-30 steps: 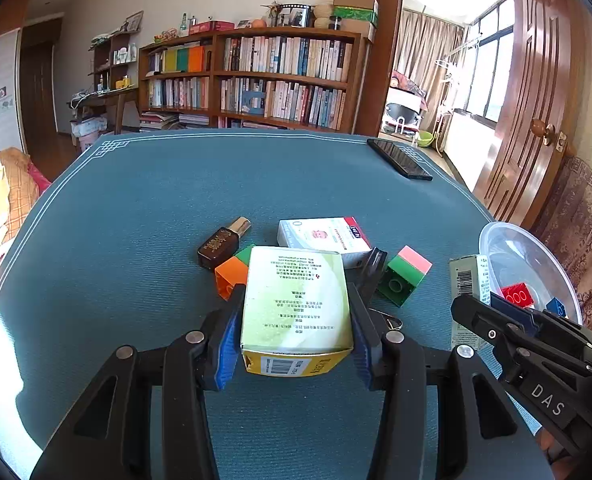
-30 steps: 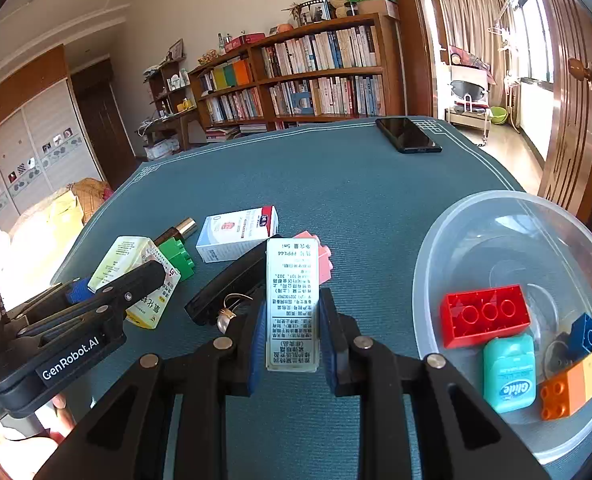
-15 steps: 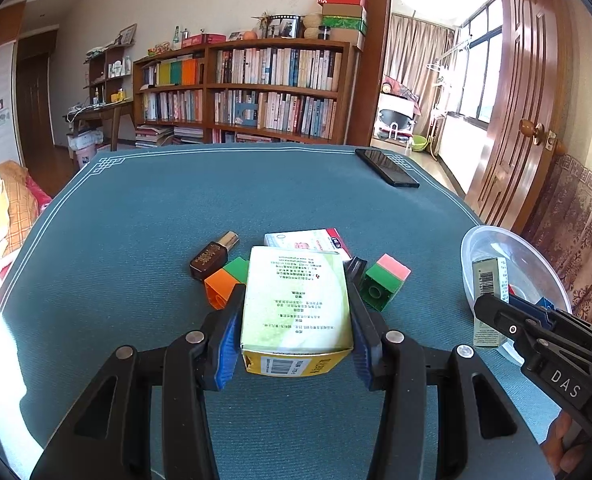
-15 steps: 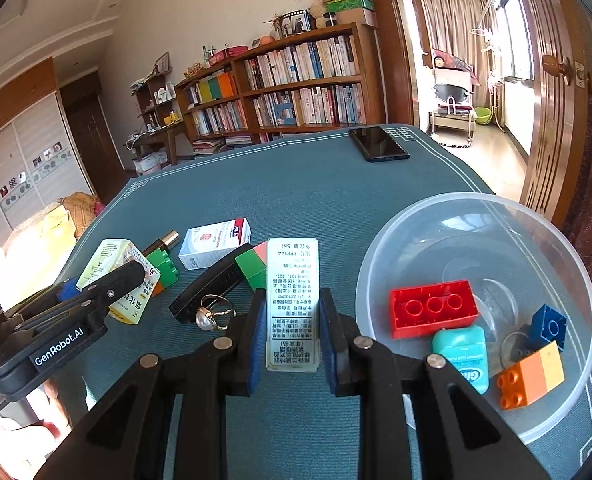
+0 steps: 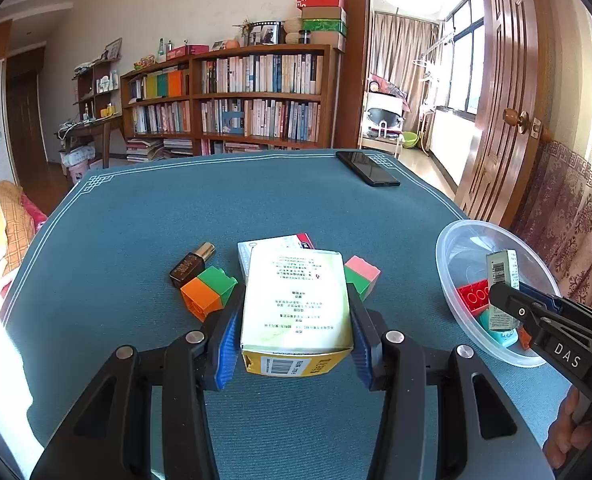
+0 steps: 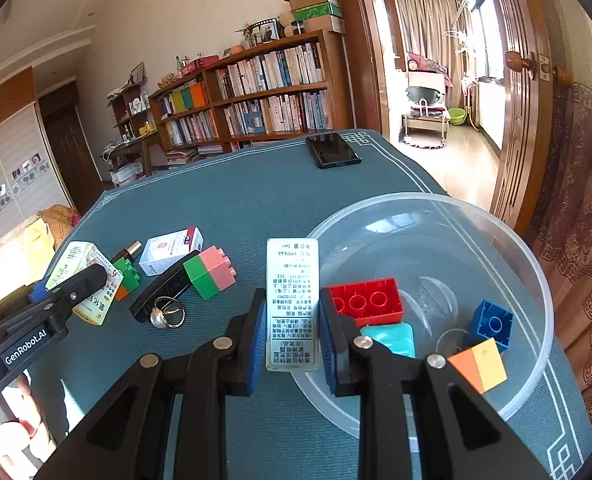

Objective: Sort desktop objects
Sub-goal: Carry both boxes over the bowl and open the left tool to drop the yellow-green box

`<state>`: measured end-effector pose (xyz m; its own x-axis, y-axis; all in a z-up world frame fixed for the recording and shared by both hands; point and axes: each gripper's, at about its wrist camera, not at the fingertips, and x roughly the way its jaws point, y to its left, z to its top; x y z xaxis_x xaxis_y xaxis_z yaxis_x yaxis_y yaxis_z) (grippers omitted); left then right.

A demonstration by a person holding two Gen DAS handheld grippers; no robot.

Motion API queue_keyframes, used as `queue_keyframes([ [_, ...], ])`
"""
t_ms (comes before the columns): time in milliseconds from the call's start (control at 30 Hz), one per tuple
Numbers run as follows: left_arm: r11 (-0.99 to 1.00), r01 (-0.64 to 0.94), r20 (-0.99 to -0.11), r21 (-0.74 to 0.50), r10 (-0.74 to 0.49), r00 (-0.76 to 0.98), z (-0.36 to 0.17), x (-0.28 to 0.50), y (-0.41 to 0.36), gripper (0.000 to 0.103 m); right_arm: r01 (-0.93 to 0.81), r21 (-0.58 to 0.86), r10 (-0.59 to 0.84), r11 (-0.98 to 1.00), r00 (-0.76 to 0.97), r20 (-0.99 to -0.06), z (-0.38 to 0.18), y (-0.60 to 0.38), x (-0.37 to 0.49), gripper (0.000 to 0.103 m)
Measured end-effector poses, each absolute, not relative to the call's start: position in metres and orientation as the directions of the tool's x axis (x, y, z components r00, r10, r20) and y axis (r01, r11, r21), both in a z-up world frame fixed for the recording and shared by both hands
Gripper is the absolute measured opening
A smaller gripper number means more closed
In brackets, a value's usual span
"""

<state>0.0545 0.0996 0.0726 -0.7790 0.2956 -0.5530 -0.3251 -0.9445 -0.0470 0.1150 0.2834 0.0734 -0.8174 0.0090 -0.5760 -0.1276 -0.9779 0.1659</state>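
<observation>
Right gripper (image 6: 292, 340) is being kept clamped on the slim box (image 6: 293, 300) over the clear bowl (image 6: 536, 272), left gripper (image 5: 292, 332) on the yellow-green carton (image 5: 296, 300); best released low.

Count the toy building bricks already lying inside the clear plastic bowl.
3: a red brick near the bowl's left side, a blue brick to the right, and an orange-and-yellow brick nearest the camera. The gripped box may hide others.

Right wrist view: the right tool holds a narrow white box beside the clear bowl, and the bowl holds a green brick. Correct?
Not quite. In the right wrist view the brick in the clear bowl is red, not green. The right tool does hold the narrow white box.
</observation>
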Motion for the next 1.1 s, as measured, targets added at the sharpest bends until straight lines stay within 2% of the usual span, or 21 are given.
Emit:
queue_keyframes([
  [1100, -0.872, -0.489, -0.535, -0.016, 0.42, -0.733, 0.089, 0.065, 0.191, 0.049, -0.329, 0.179, 0.167, -0.927, -0.791, -0.588, 0.073, 0.372, 0.113, 0.027],
])
